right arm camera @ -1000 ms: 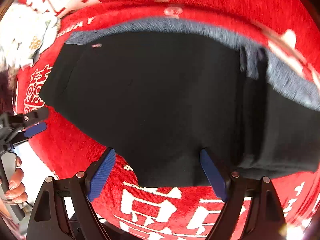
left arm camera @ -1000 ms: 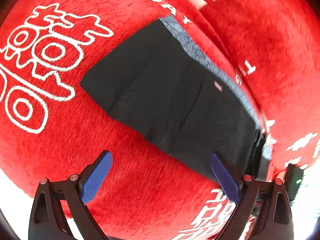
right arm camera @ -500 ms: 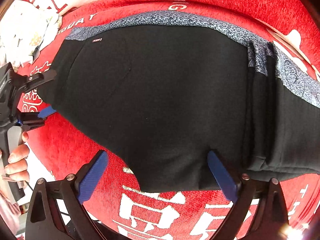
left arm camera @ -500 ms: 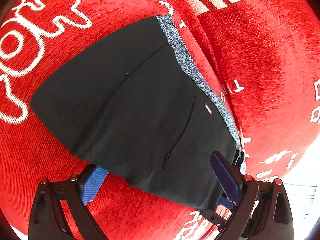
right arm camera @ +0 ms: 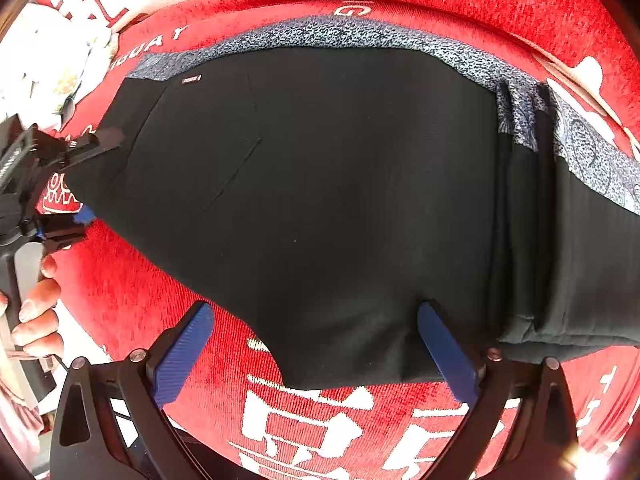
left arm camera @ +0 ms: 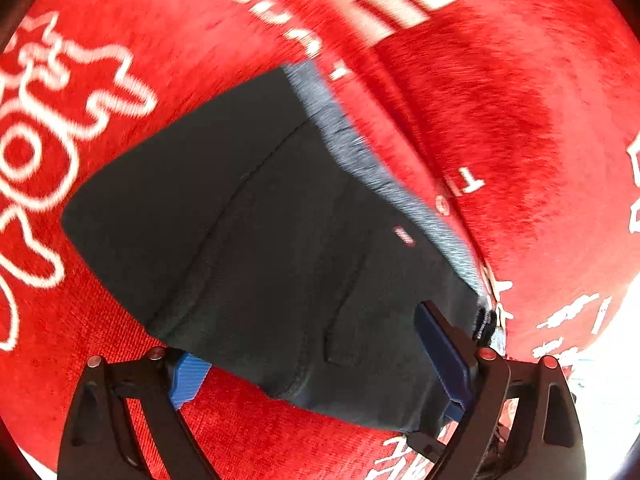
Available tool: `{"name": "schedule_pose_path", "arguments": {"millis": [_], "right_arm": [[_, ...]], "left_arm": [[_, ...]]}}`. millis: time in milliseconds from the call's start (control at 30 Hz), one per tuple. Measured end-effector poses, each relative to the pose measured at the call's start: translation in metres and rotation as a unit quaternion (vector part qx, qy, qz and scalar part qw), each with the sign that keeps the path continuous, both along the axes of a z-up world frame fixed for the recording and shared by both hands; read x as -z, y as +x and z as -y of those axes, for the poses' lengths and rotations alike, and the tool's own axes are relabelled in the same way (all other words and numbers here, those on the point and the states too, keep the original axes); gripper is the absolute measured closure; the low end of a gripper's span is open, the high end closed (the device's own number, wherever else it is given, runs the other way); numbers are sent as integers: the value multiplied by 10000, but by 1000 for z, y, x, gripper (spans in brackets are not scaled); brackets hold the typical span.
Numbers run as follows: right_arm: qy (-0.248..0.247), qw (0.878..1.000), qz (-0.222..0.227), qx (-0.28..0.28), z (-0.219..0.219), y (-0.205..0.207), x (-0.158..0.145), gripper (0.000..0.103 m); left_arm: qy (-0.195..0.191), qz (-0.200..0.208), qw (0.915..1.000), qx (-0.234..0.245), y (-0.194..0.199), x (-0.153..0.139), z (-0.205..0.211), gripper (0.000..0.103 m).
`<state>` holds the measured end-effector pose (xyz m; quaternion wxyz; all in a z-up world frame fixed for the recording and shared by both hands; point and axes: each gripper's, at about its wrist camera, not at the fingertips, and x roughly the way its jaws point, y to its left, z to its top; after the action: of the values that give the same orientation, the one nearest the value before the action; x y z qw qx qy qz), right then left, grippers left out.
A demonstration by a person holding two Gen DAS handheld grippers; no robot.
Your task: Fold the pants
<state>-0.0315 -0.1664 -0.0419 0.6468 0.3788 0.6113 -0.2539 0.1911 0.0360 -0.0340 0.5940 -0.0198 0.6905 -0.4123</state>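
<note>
Left wrist view: the black pants (left arm camera: 280, 240) lie folded on the red cloth (left arm camera: 500, 120) — their near edge sits between the wide-spread fingers of the left gripper (left arm camera: 316, 364), which have just been closing, nothing pinched.

Right wrist view: the right gripper (right arm camera: 320, 352) — released, jaws just opening — straddles the pants' lower edge.

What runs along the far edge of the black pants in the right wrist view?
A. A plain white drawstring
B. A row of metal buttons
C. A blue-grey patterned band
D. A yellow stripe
C: a blue-grey patterned band borders the far edge of the black pants, which lie on the red cloth.
</note>
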Motion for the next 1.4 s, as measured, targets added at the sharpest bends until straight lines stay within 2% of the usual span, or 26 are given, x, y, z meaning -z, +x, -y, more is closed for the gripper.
{"name": "schedule_pose_path", "arguments": {"millis": [100,200,233,267,300,367,433,500,567,633,767,867,967,1067,1167,1300,1400], "right_arm": [[44,10000,28,37,4,2,-2,1],[-7,9999,115,73,11,3,-8,1],[-65,9998,162,80,13,5,-13,1],[-142,9996,227,84,16,7,-18,1],[-224,9993,295,85,20,9,-24,1],[-352,9985,422,66,28,15,-34,1],[-422,9976,546,21,37,22,-42,1],[-396,9967,709,27,49,32,-49,1],[-337,9955,884,66,58,42,-57,1],[-269,9938,1075,65,68,55,-65,1],[-52,9908,1348,-100,80,89,-79,1],[497,9853,1604,-327,84,124,-79,1],[965,9805,1579,-667,80,162,-72,1],[1278,9753,1399,-1134,70,203,-61,1],[1621,9671,1165,-1576,52,240,-46,1],[1909,9576,676,-2050,29,269,-22,2],[2077,9561,310,-2046,23,275,-1,7]], "left_arm": [[18,87,10000,36,0,0,3,10],[208,-191,9992,-270,6,19,3,10],[343,-188,9986,-364,8,24,3,18],[477,-125,9982,-342,9,25,3,32],[641,5,9976,-267,9,25,6,39],[849,454,9953,-77,5,19,12,60],[903,979,9908,225,-3,8,19,65],[951,1694,9788,643,-19,-7,28,67],[1020,2589,9535,1160,-43,-19,39,68],[1108,3178,9293,1520,-62,-23,46,68],[1245,3744,8984,1931,-80,-20,53,68],[1313,4065,8788,2125,-85,-21,47,68],[1383,4303,8630,2257,-90,-24,40,68],[1409,4437,8526,2372,-94,-22,42,68],[1378,4520,8473,2426,-96,-21,41,68],[1392,4582,8434,2436,-99,-24,41,68],[1392,4633,8394,2475,-100,-26,42,68]]}}
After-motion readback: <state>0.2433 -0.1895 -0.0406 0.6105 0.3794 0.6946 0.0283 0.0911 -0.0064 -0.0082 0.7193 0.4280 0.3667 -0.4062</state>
